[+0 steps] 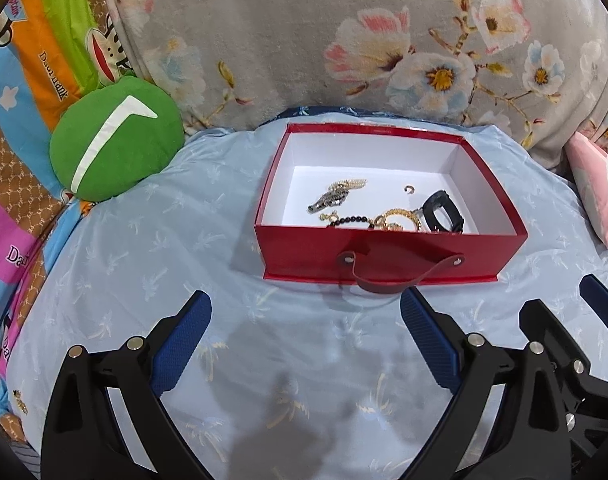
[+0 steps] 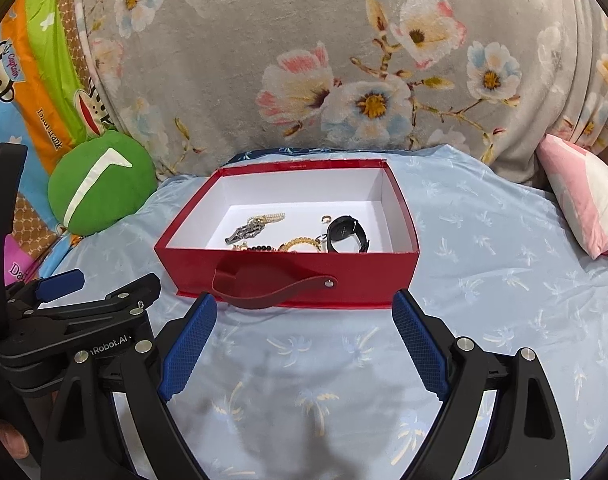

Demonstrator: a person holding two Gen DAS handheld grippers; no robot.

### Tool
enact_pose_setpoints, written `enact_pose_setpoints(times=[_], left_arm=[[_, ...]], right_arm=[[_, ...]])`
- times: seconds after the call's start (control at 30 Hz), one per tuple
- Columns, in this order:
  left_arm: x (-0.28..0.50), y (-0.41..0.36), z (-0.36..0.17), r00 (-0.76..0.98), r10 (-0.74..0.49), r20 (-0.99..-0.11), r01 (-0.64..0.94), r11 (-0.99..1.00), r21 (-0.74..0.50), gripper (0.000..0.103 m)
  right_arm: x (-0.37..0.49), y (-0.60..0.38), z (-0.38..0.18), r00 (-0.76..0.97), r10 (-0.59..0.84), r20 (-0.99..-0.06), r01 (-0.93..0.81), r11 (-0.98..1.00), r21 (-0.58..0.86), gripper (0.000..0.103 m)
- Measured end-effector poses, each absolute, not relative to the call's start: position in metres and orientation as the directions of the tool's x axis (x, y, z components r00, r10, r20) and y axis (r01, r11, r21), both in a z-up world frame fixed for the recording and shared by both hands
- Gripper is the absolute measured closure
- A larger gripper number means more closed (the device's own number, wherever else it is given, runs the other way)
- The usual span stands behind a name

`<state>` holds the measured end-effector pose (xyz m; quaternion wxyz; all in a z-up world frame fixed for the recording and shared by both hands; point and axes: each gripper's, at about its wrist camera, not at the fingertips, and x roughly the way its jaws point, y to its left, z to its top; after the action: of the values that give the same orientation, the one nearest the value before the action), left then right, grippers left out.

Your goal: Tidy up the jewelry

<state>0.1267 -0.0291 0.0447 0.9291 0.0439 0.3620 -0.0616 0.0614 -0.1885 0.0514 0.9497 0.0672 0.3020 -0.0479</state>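
Note:
A red box [image 1: 388, 252] [image 2: 287, 272] with a white inside and a red strap handle [image 1: 388, 280] lies open on the light blue sheet. It holds a black watch [image 1: 444, 212] [image 2: 346, 234], a silver and gold chain [image 1: 336, 194] [image 2: 249, 228], a black bead bracelet [image 1: 350, 221], a gold bracelet [image 1: 398, 220] [image 2: 301, 244] and a small ring [image 1: 409, 189] [image 2: 326, 219]. My left gripper [image 1: 306, 312] stands open just before the box front, nothing between its fingers. My right gripper [image 2: 304, 312] is open too, beside the left one, with nothing in it.
A green round cushion [image 1: 113, 144] [image 2: 101, 184] lies left of the box. A grey flowered blanket [image 1: 344, 40] rises behind it. A pink and white pillow [image 2: 584, 204] sits at the right. A bright cartoon cloth [image 1: 35, 52] covers the left.

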Motion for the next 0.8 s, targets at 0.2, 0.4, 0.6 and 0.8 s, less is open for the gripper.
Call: enact_pose_setpoints(times=[0.2,0.4,0.6,0.8], left_arm=[[0.144,-0.034,0.058,0.752,-0.068,-0.656,0.137,0.989,0.054,0.010],[0.170,-0.038,0.057,0.749,-0.063,-0.660,0.130,0.990,0.052,0.010],[0.187,-0.040,0.051,0.742,-0.057,-0.668,0.124,0.991,0.052,0.010],[0.195,-0.041,0.045,0.737,-0.054,-0.673,0.116,0.992,0.047,0.010]], right_arm=[[0.080,-0.194,0.061,0.822,-0.052,-0.567,0.133,0.986,0.102,0.016],[0.106,-0.200,0.062,0.821,-0.055,-0.569,0.140,0.984,0.107,0.016],[0.126,-0.203,0.057,0.812,-0.051,-0.582,0.140,0.984,0.110,0.016],[0.135,-0.203,0.051,0.807,-0.050,-0.588,0.142,0.984,0.111,0.016]])
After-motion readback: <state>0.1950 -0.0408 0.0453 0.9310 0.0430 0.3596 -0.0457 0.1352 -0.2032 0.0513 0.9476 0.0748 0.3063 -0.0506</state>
